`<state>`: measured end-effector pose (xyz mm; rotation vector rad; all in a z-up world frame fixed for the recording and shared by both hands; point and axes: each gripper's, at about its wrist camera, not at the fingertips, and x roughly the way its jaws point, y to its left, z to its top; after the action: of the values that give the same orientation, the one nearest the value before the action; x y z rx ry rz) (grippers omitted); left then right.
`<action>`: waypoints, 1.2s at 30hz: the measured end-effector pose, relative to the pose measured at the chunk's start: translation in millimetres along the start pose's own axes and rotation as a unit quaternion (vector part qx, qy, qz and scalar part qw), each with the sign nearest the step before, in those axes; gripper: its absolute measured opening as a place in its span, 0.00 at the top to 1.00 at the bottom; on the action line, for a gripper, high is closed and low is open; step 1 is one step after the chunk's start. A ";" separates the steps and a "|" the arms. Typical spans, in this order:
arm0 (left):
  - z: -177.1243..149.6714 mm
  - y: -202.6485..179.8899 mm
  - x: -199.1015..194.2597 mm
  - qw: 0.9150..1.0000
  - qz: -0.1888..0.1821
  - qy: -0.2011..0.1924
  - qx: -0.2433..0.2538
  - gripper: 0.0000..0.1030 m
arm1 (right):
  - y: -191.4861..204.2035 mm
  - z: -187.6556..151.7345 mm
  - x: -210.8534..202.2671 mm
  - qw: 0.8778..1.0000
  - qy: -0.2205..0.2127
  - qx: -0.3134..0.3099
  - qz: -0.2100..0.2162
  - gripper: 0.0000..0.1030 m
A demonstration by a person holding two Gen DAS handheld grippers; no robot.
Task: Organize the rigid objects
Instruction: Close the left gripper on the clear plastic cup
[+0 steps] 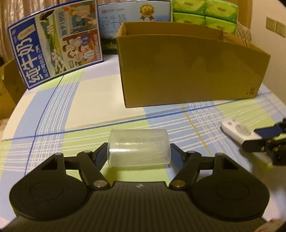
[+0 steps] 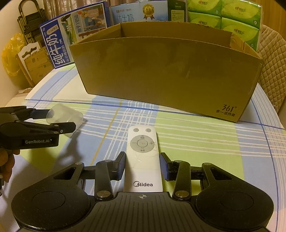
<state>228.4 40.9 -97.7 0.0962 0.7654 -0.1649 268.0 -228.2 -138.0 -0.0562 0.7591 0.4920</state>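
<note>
Clear plastic cup (image 1: 139,148) lies on side on checked cloth (image 1: 75,100), between left gripper (image 1: 139,153) fingers, touching both pads. White remote (image 2: 143,157) lies flat, right gripper (image 2: 143,166) pads squeezing its 2 long sides. Open brown cardboard box (image 2: 166,71) stands behind both. Milk cartons (image 1: 55,44) stand behind box.

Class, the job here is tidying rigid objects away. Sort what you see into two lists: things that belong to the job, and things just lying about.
Belongs to the job:
- clear plastic cup, between the left gripper fingers
- white remote, between the right gripper pads
- open cardboard box

Just lying about:
- blue milk carton
- green tissue packs
- checked tablecloth
</note>
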 end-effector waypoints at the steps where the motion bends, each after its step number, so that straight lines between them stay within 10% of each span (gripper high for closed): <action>1: 0.7 0.8 -1.2 1.000 -0.002 0.000 -0.005 0.34 | -0.6 -0.1 -0.3 1.000 0.000 0.001 0.000 0.64; 36: 5.0 -19.2 -19.8 0.999 -0.030 -0.010 -0.016 0.34 | 4.1 -0.7 16.8 0.999 -0.006 -0.032 -0.024 0.63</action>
<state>214.2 23.6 -80.8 0.0409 0.7504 -0.2108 276.1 -217.8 -149.3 -0.1311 0.7282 0.4698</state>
